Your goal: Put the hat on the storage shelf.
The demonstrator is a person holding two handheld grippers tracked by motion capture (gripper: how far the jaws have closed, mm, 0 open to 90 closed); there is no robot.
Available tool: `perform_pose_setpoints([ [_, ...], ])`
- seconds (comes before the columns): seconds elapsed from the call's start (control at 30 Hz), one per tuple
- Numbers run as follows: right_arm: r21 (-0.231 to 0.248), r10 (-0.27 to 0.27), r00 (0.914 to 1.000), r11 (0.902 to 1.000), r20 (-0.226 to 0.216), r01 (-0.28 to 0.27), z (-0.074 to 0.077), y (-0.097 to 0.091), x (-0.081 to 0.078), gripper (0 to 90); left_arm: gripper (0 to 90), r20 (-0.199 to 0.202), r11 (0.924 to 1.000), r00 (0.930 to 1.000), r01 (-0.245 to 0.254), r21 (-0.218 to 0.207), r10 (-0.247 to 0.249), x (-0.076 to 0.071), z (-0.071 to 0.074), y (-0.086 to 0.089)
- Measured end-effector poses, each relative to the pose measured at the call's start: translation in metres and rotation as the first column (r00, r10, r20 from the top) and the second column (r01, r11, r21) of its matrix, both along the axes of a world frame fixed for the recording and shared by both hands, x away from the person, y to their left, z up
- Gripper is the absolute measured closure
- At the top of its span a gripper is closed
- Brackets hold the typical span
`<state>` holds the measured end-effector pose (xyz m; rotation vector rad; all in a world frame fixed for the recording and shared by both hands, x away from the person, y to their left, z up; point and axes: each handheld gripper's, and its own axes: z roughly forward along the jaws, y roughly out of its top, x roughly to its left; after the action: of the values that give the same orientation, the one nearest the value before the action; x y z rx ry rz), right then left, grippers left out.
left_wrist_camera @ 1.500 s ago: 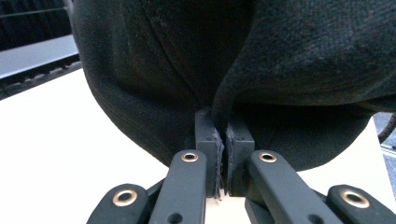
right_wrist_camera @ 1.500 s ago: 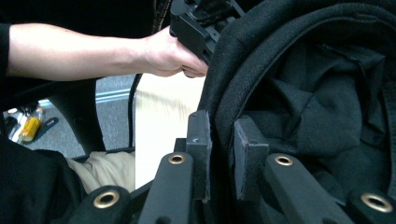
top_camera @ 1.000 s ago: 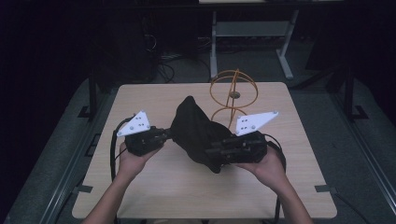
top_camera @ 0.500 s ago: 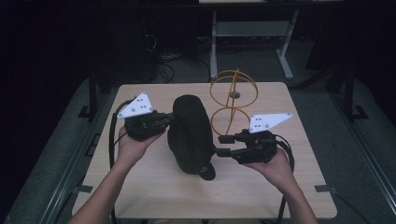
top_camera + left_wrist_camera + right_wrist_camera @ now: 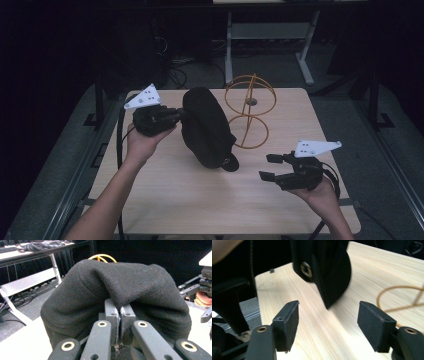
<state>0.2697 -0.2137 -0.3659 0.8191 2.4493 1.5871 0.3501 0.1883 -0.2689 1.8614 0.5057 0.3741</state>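
The black cap (image 5: 206, 127) hangs from my left gripper (image 5: 176, 116), whose jaws are clamped on a fold of its fabric, as the left gripper view shows; its lower end with the brim sits near or on the table (image 5: 165, 195) just in front of the gold wire stand (image 5: 249, 111). My right gripper (image 5: 269, 167) has just been opening its jaws, with nothing between them, and it sits well apart from the cap toward the near right of the table. As I judge it, the risk now is that one thin pinch carries the whole cap: the fabric could slip free, or the cap could swing and catch the wire stand, tipping it. Bringing the right gripper back in carelessly could also knock that stand.
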Motion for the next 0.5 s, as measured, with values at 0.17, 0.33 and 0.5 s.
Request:
perform_pose_setpoints([
  [0.17,-0.012,-0.051,0.9984,0.9986,-0.024,0.051,-0.019,-0.019,0.001,29.2,87.8,-0.002,0.9997,1.0,-0.004,0.024,0.004,0.009,0.008,-0.003],
  [0.33,-0.032,-0.089,0.9939,0.9957,-0.064,0.087,-0.036,-0.033,0.005,28.1,87.8,-0.02,0.9998,0.9997,-0.017,0.003,0.017,0.02,0.014,0.0],
  [0.5,-0.051,-0.116,0.9897,0.9924,-0.084,0.112,-0.045,-0.043,0.007,27.7,87.9,-0.03,0.9996,0.9992,-0.026,-0.013,0.025,0.029,0.021,0.002],
])
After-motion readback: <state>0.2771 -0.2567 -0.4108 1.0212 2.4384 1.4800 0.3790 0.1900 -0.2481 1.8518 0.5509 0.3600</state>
